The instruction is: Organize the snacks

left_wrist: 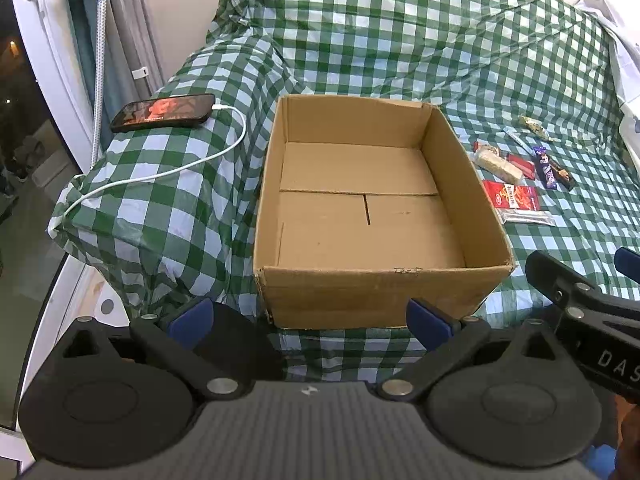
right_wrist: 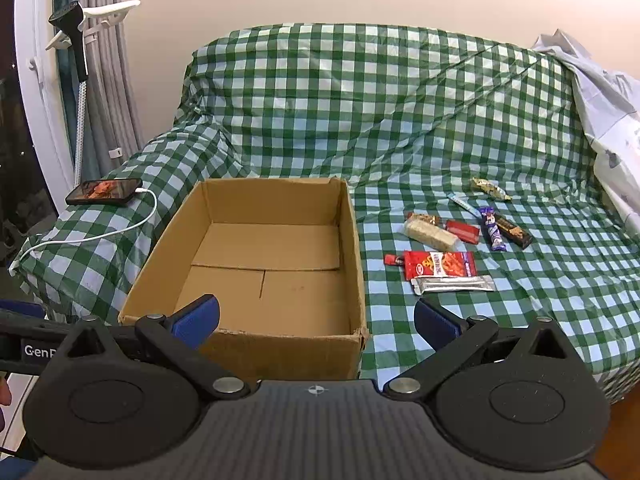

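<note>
An empty cardboard box (left_wrist: 480,184) (right_wrist: 354,240) stands open on a sofa covered in green checked cloth. Several snacks lie on the seat right of the box: a red packet (right_wrist: 440,264) (left_wrist: 512,196), a silver bar (right_wrist: 454,283), a pale rice bar (right_wrist: 432,234), a purple bar (right_wrist: 493,229), a dark bar (right_wrist: 514,231) and a gold-wrapped snack (right_wrist: 490,189). My left gripper (left_wrist: 310,318) is open and empty in front of the box. My right gripper (right_wrist: 316,320) is open and empty over the box's near right corner, short of the snacks.
A phone (left_wrist: 164,112) (right_wrist: 105,191) with a white charging cable (left_wrist: 160,172) lies on the left armrest. A curtain and a window frame are at the far left. A pale cloth (right_wrist: 604,108) hangs over the right end of the sofa. The right gripper's body (left_wrist: 580,308) shows at the left view's right edge.
</note>
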{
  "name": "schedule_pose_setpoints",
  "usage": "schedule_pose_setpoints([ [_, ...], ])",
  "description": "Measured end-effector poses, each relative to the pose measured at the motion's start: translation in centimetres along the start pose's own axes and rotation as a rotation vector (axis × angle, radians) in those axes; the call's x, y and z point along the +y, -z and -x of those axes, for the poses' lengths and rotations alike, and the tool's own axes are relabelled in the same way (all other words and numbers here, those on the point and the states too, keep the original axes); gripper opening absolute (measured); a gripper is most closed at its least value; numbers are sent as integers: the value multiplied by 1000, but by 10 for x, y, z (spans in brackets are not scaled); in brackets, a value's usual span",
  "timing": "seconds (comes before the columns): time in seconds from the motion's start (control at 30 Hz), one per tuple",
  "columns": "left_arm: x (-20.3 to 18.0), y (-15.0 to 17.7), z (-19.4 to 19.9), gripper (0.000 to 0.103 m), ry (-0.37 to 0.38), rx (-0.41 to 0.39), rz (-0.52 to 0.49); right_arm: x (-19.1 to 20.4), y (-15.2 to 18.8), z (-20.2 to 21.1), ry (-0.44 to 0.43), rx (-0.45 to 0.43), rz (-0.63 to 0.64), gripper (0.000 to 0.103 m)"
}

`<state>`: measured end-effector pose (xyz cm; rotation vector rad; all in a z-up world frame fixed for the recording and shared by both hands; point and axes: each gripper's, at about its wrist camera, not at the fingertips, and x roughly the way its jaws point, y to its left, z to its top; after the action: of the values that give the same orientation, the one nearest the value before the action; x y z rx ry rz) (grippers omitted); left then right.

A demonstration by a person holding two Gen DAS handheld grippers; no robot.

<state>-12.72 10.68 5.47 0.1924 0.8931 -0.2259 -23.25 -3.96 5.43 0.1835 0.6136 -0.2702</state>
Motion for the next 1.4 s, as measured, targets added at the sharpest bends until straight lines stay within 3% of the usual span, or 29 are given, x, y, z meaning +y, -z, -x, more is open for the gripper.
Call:
schedule_pose_setpoints([
  [0.4, 13, 8, -10, 103, 7, 5, -8, -2, 8, -8, -2, -1, 4, 103],
  [0.47, 14, 8, -10, 103, 8, 4, -8, 1, 5, -8, 7, 59, 3, 103],
  [0.57, 15, 8, -11, 103, 9, 6, -9, 0, 4, -9, 9, 76, 2, 103],
  [0.8, 16, 11, -12, 103, 11, 9, -10, -4, 10, -13, 1, 30, 0, 103],
  [1.4, 13, 11, -19, 103, -2, 35, -23, -4, 14, -24, -32, 60, -45, 103],
])
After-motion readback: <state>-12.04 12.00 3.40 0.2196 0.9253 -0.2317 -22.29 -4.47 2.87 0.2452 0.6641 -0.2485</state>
